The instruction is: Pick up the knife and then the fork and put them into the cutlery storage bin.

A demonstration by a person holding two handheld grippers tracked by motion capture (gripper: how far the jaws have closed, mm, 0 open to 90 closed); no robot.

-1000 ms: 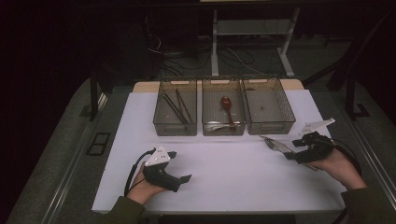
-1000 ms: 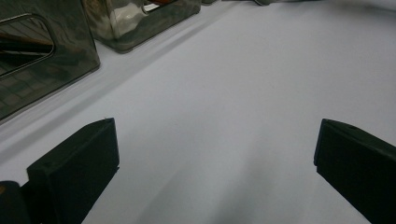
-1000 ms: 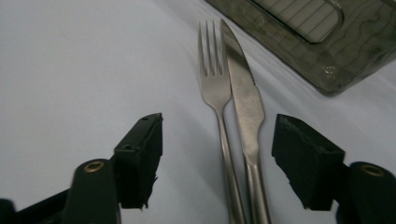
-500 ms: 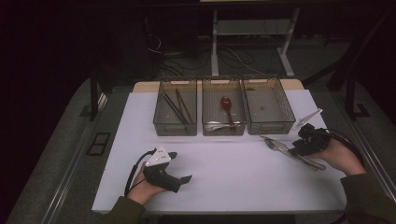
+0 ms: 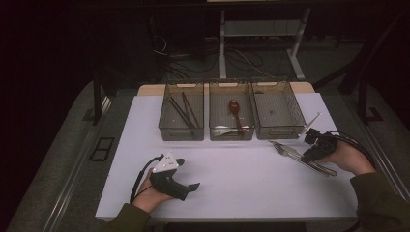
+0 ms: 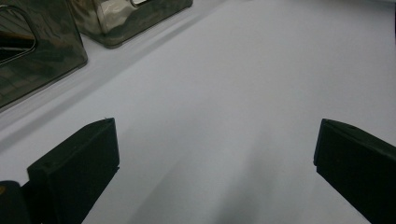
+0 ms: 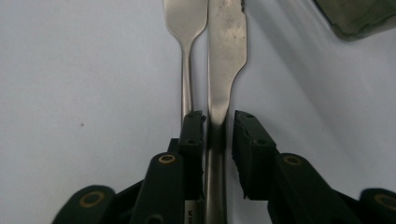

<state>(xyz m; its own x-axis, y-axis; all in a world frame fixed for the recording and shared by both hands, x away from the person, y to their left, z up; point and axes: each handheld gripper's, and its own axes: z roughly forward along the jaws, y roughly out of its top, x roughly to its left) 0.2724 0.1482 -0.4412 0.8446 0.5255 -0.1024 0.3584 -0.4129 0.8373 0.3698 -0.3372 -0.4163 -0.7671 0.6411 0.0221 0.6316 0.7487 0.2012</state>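
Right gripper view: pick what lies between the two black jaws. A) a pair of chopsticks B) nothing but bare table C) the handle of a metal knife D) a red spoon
C: the knife handle runs down between the right gripper jaws, with a fork lying just outside the left-hand jaw.

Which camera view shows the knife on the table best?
The right gripper view: the knife fills the middle, its handle between the right tongs, beside a fork. In the high view the knife is small and hard to tell from the fork. The left gripper view looks at the white table.
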